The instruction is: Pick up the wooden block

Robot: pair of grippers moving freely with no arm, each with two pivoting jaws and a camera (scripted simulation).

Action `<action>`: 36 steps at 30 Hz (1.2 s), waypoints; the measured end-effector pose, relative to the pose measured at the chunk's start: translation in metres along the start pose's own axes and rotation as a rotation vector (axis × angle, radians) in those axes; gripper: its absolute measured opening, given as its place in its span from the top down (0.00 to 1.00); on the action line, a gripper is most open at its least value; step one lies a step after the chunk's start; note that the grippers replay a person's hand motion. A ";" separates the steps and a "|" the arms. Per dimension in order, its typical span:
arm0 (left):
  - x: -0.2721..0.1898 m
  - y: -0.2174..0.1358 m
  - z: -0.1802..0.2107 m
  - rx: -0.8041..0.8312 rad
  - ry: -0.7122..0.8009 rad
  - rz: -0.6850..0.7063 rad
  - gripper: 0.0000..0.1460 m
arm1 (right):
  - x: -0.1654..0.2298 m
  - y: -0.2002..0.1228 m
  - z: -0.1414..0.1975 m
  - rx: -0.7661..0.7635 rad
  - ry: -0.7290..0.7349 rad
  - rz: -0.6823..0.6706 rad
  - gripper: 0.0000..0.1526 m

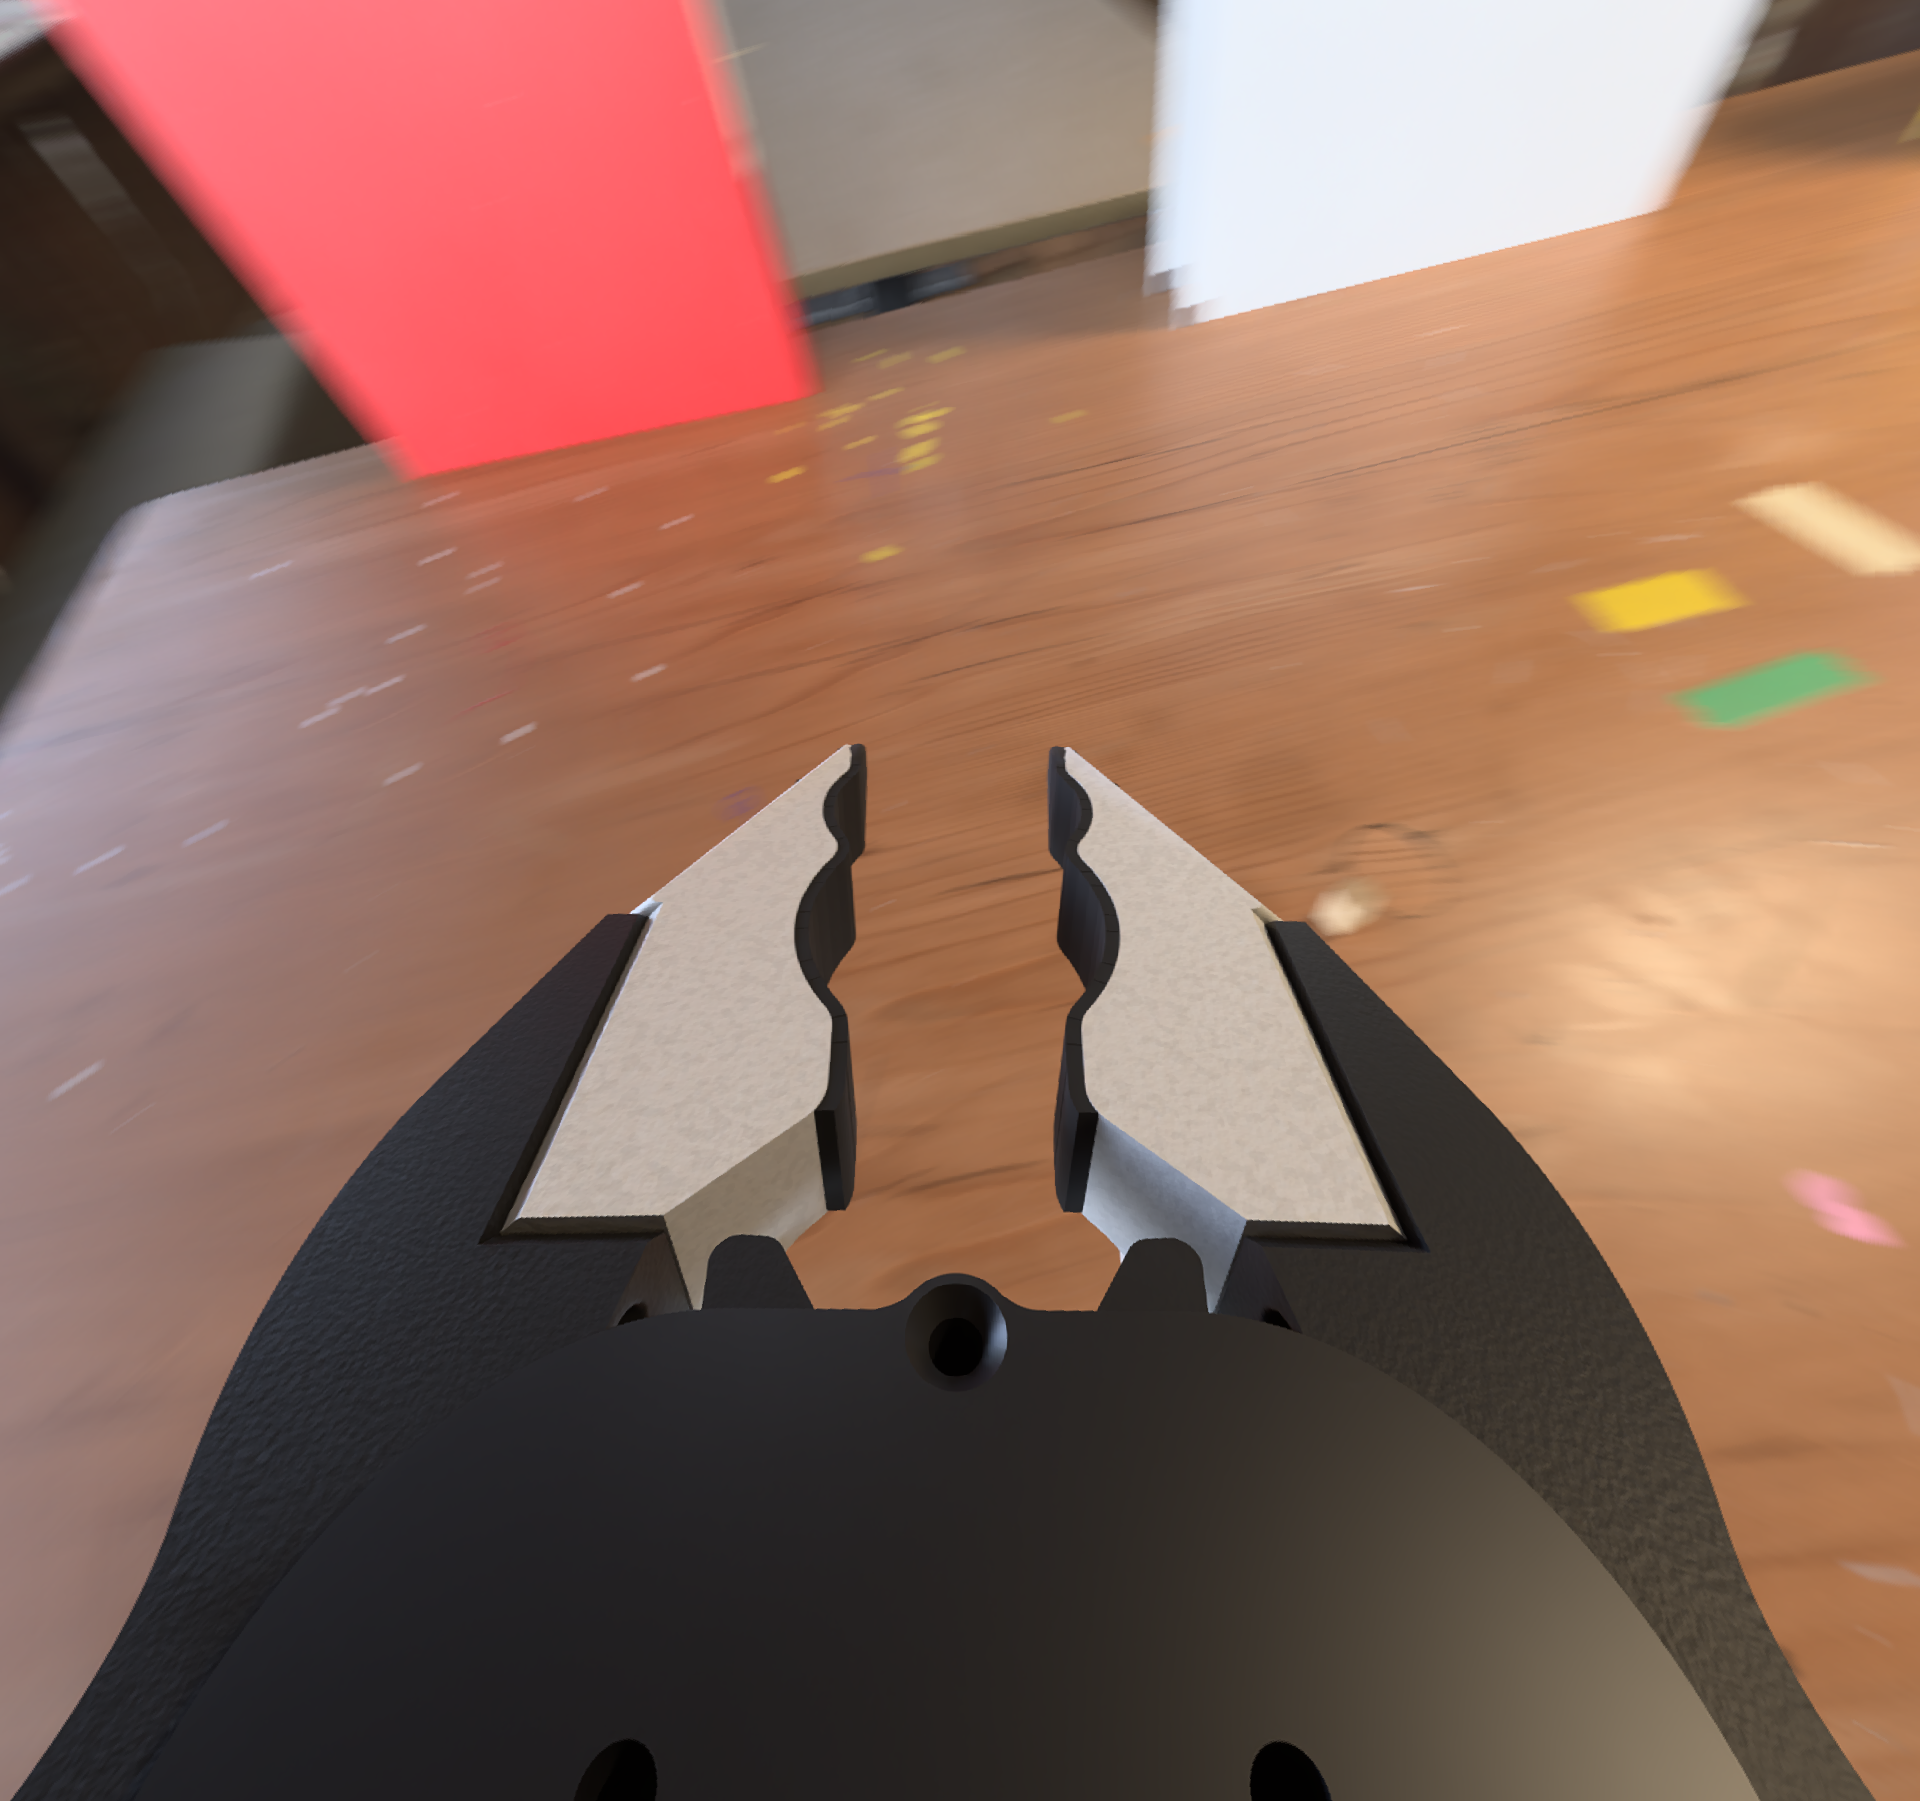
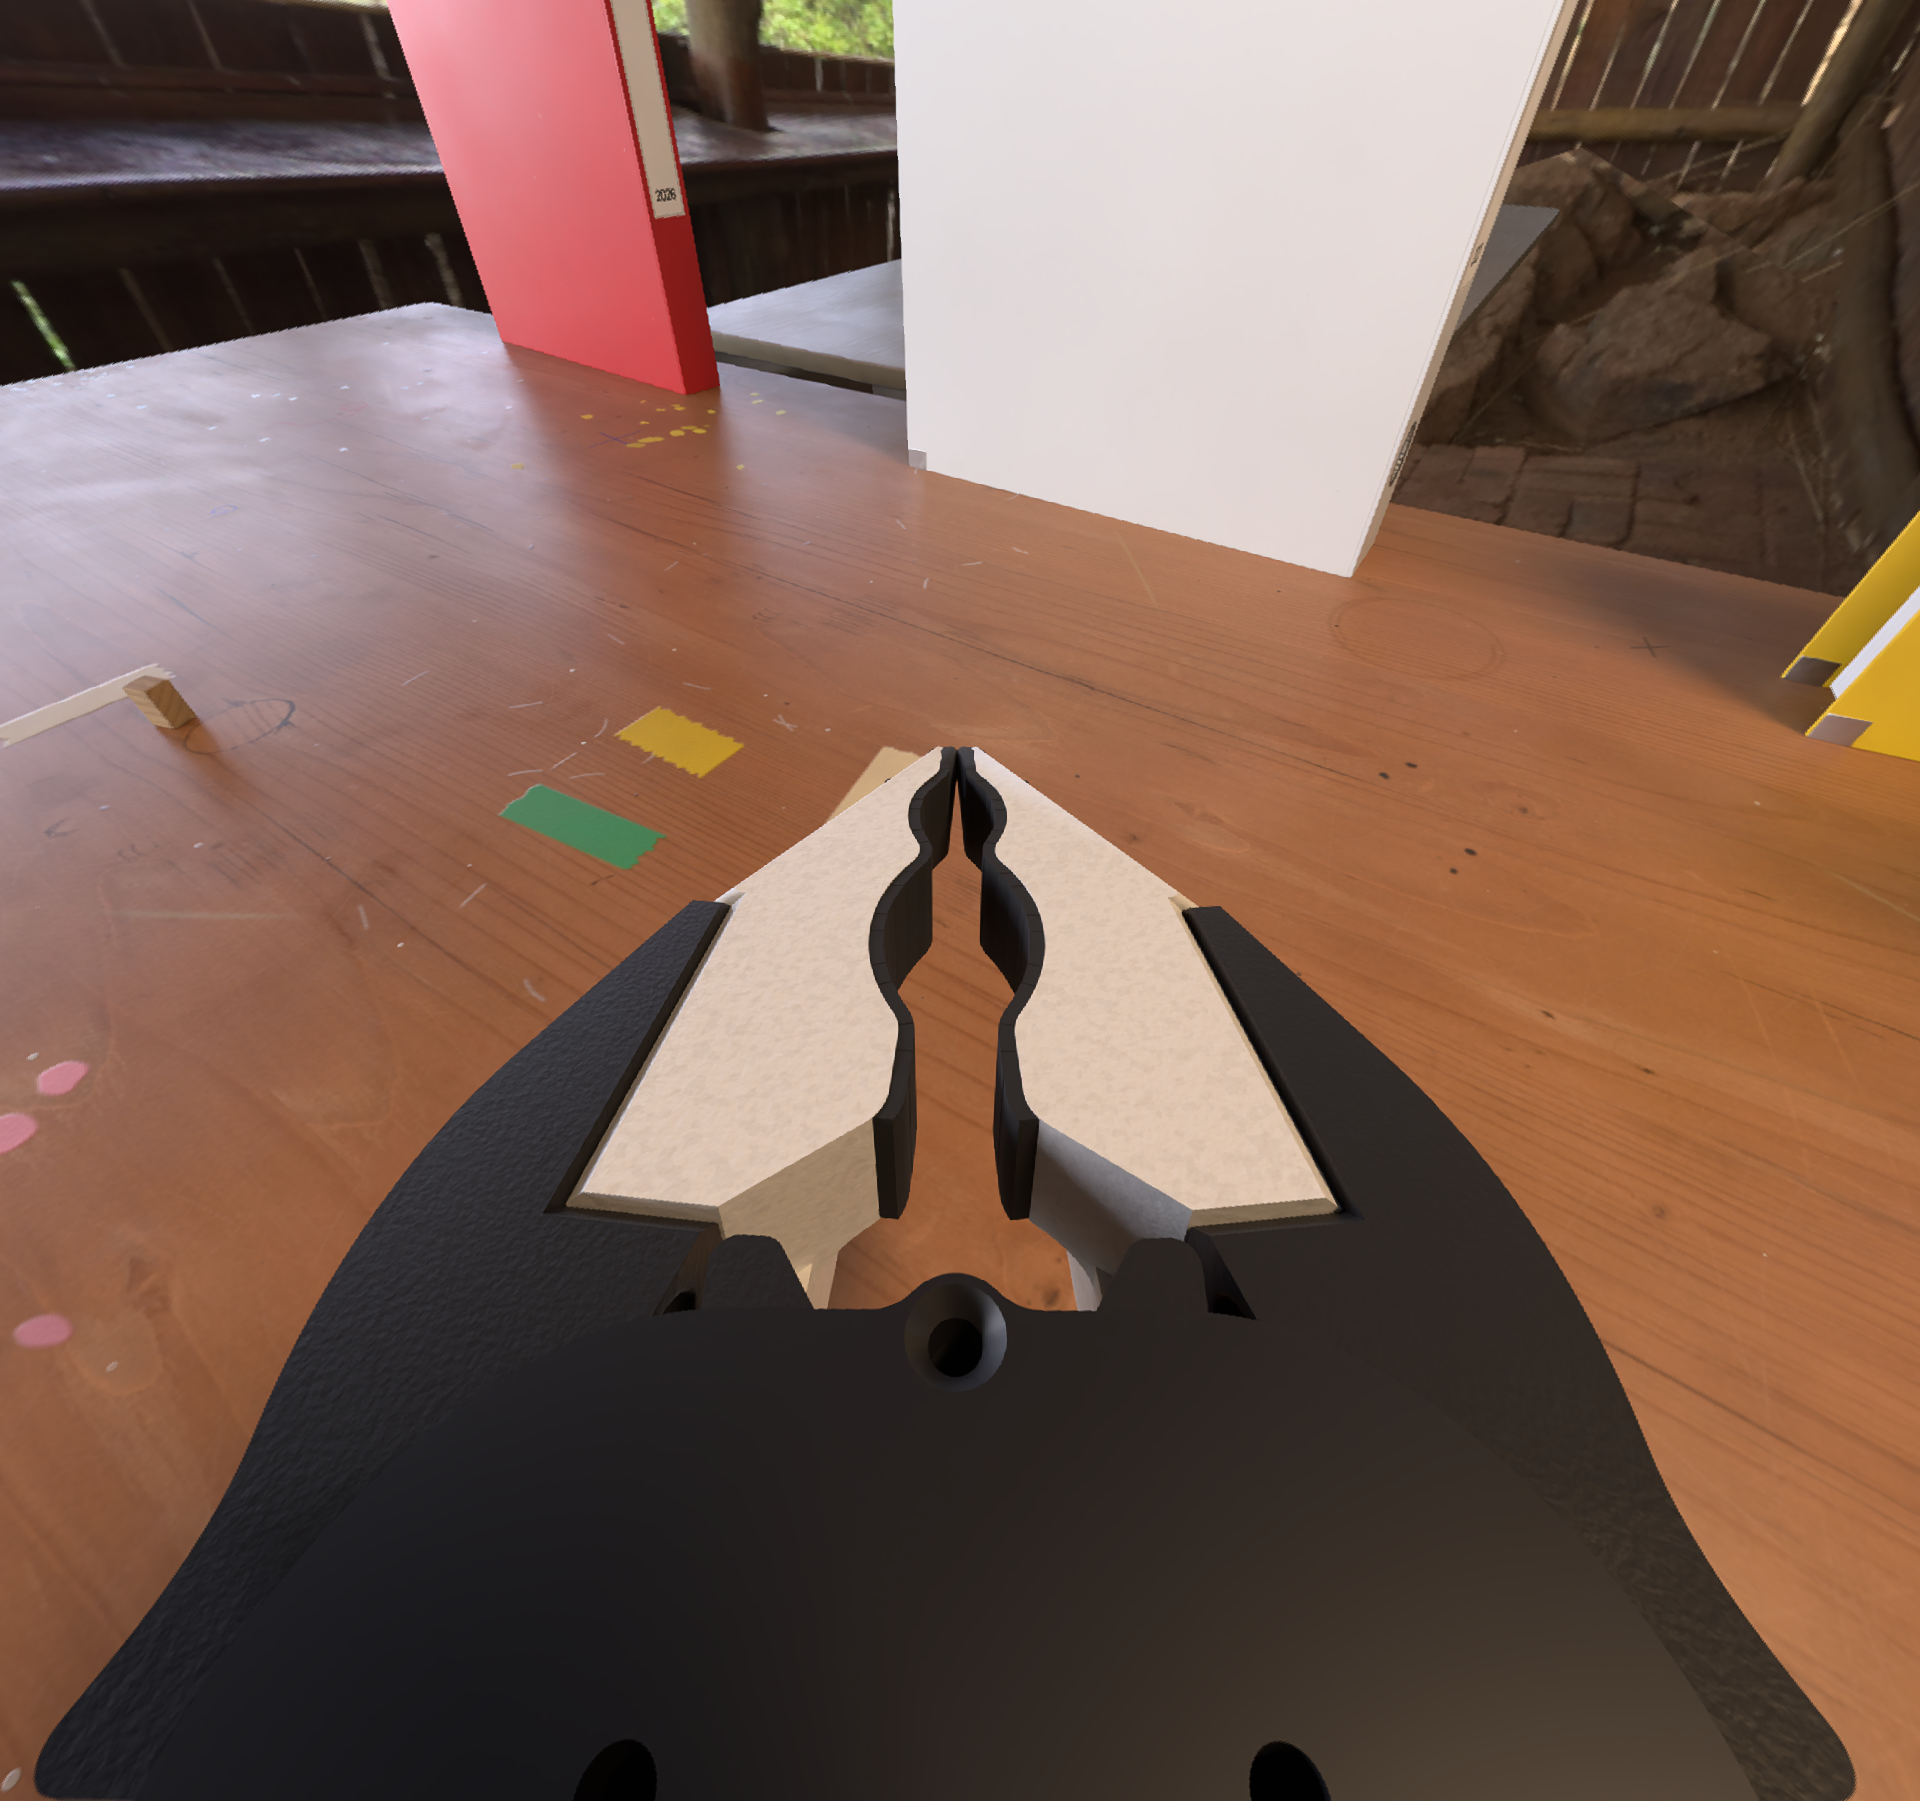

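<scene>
The wooden block point(image 2: 161, 702) is a small pale cube on the wooden table point(image 2: 1143, 712), far left in the right wrist view. In the blurred left wrist view it shows as a small pale lump point(image 1: 1345, 910) just right of my right finger. My left gripper point(image 1: 956, 764) is open and empty, low over the table, with the block outside its jaws. My right gripper point(image 2: 958, 759) is shut and empty, well to the right of the block. A pale strip point(image 2: 73, 707) reaches in from the left edge and ends at the block; it looks like a left gripper finger.
A red binder point(image 2: 540, 141) and a white board point(image 2: 1174, 193) stand at the table's back edge. Yellow folders point(image 2: 1870, 660) lie at the far right. Yellow tape point(image 2: 681, 741), green tape point(image 2: 582, 826) and a cream strip point(image 1: 1829, 525) are stuck flat on the table.
</scene>
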State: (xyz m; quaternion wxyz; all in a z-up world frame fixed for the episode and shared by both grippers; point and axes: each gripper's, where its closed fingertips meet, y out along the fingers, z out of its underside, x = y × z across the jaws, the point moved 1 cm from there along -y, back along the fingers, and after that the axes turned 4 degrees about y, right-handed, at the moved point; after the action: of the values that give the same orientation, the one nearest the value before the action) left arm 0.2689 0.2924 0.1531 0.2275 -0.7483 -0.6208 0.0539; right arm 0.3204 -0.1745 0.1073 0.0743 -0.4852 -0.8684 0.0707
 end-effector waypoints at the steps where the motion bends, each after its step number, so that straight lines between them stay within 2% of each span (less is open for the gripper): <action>1: -0.022 0.003 -0.008 -0.035 0.003 0.101 0.79 | 0.000 0.000 0.000 -0.002 -0.001 0.001 1.00; 4: -0.092 0.026 -0.006 0.030 0.050 0.372 0.79 | 0.000 -0.001 -0.001 -0.006 -0.005 0.004 1.00; 9: -0.148 0.077 0.039 0.275 0.223 0.541 0.75 | -0.004 0.000 0.001 -0.004 -0.009 0.017 1.00; 13: -0.154 0.095 0.063 0.390 0.310 0.580 0.79 | -0.007 0.000 0.002 -0.003 0.004 0.023 1.00; 17: -0.152 0.101 0.064 0.374 0.387 0.603 0.81 | -0.006 0.001 0.003 0.003 0.003 0.018 1.00; 22: -0.154 0.105 0.067 0.364 0.493 0.727 0.83 | -0.006 0.001 0.004 0.008 -0.001 0.018 1.00; 28: -0.158 0.110 0.066 0.382 0.528 0.816 0.84 | -0.006 0.001 0.005 0.010 0.004 0.016 1.00; 36: -0.155 0.109 0.068 0.438 0.534 0.869 0.91 | -0.006 0.002 0.006 0.013 0.012 0.008 1.00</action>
State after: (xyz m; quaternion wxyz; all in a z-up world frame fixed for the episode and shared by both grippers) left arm 0.3082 0.1499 0.0172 0.4841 -0.8585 -0.1499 0.0788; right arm 0.3238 -0.1789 0.1012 0.0823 -0.4884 -0.8656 0.0738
